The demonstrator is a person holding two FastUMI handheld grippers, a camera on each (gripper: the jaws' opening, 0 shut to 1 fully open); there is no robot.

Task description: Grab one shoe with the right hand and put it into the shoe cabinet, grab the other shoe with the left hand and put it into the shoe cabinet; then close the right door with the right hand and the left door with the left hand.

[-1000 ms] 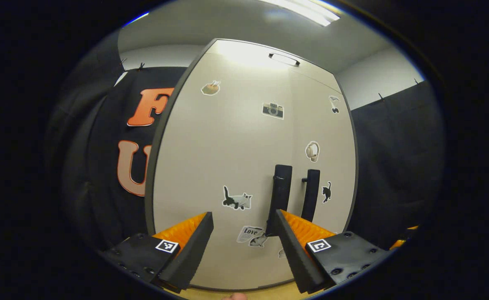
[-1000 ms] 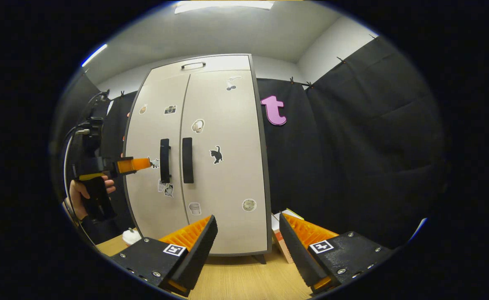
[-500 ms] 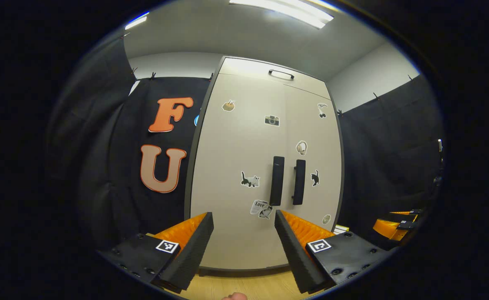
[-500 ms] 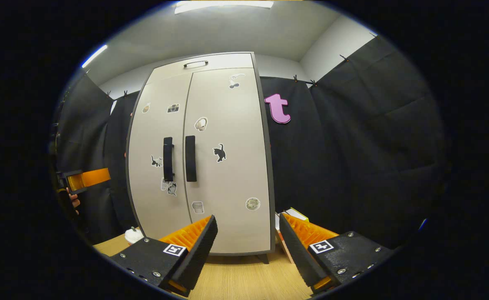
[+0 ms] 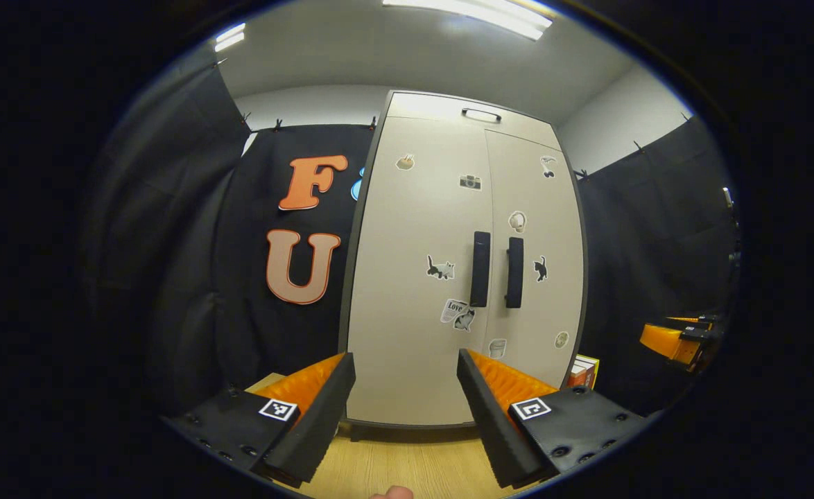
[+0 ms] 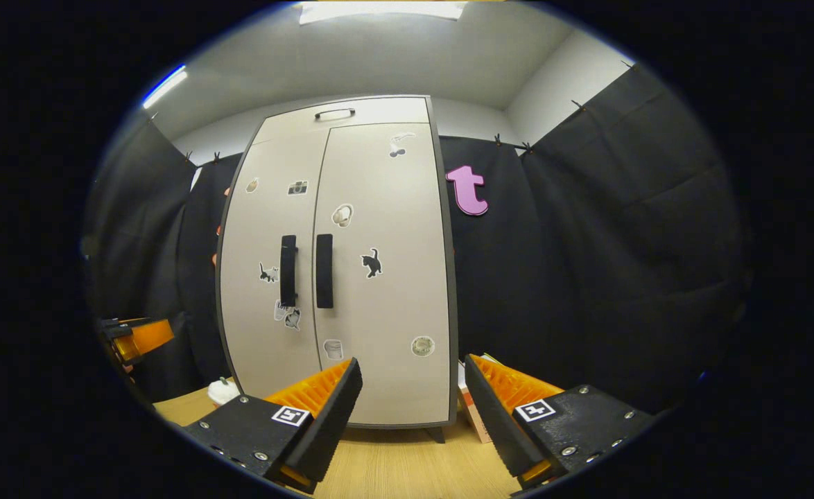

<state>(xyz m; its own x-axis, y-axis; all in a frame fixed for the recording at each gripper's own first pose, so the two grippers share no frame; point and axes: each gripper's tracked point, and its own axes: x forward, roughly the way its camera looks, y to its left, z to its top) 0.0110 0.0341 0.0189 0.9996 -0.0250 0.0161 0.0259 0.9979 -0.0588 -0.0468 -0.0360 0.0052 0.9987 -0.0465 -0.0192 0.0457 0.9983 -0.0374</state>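
Note:
The shoe cabinet (image 5: 414, 277) (image 6: 379, 305) stands ahead with both pale doors shut and stickers on them. Its two dark handles (image 5: 480, 269) (image 6: 288, 270) sit side by side at mid height. My left gripper (image 5: 405, 409) is open, back from the cabinet, with nothing between its fingers. My right gripper (image 6: 412, 416) is open too, off the right door, holding nothing. The right gripper (image 5: 677, 339) appears at the right edge of the left gripper view, and the left gripper (image 6: 133, 336) at the left edge of the right gripper view. No shoe is in sight.
A wooden floor (image 6: 393, 464) runs up to the cabinet's foot. A box or books (image 5: 582, 371) (image 6: 468, 405) lean by the cabinet's right side. A small white object (image 6: 221, 391) lies on the floor at its left. Black cloth walls close in on both sides.
My left gripper has pulled back from the left door, so the cabinet looks smaller and the floor shows. The right gripper has barely moved.

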